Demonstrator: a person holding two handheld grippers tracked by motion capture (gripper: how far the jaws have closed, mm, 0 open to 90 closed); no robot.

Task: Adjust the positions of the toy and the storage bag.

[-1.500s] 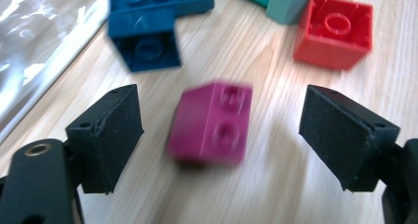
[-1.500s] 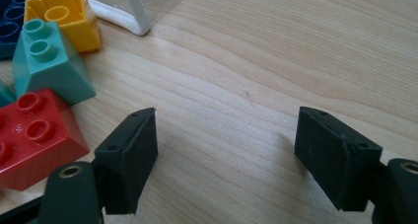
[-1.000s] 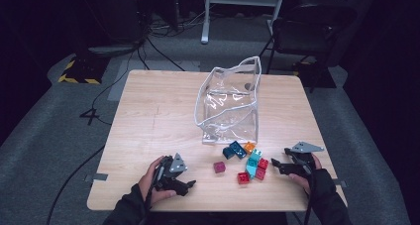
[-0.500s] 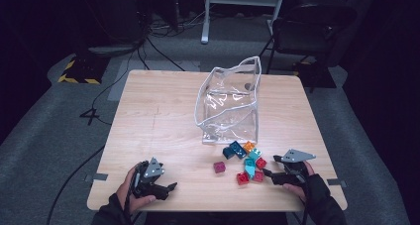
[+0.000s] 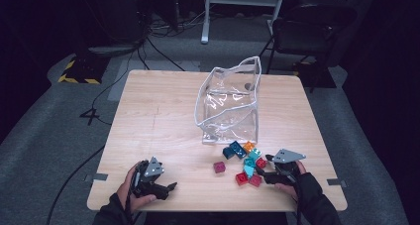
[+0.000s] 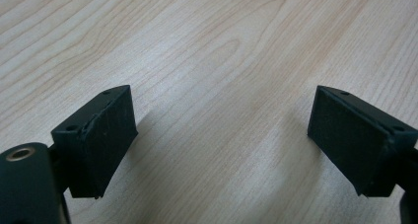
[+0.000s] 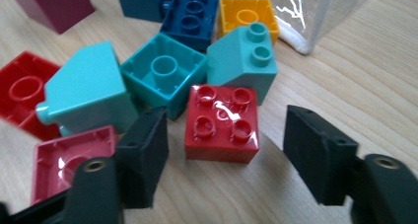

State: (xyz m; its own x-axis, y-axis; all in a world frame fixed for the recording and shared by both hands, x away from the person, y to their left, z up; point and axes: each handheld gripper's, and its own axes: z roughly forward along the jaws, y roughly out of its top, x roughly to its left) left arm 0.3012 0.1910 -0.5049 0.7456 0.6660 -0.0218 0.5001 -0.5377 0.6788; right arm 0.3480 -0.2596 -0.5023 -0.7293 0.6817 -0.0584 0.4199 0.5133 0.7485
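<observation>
Right gripper view: the right gripper [image 7: 224, 150] is partly open, its jaws having just been closing, with a red brick [image 7: 223, 123] studs-up between them. Neither pad presses on it yet; gaps show on both sides, wider on the view's right. The brick is square, so no long axis matters; it sits just ahead of the jaw tips. Touching it behind are a teal hollow brick [image 7: 164, 78] and a light teal sloped brick [image 7: 242, 58], which crowd the closing path. Farther off lie a blue brick [image 7: 190, 14] and an orange brick [image 7: 246, 17], then the clear plastic bag [image 7: 315, 17].

High view: the right gripper [image 5: 270, 170] is at the brick cluster, nearer than the left gripper [image 5: 166, 189], which sits well apart over bare table [image 5: 158, 111], jaws having just been opening, holding nothing. The bag [image 5: 228, 106] stands upright just beyond the bricks.
</observation>
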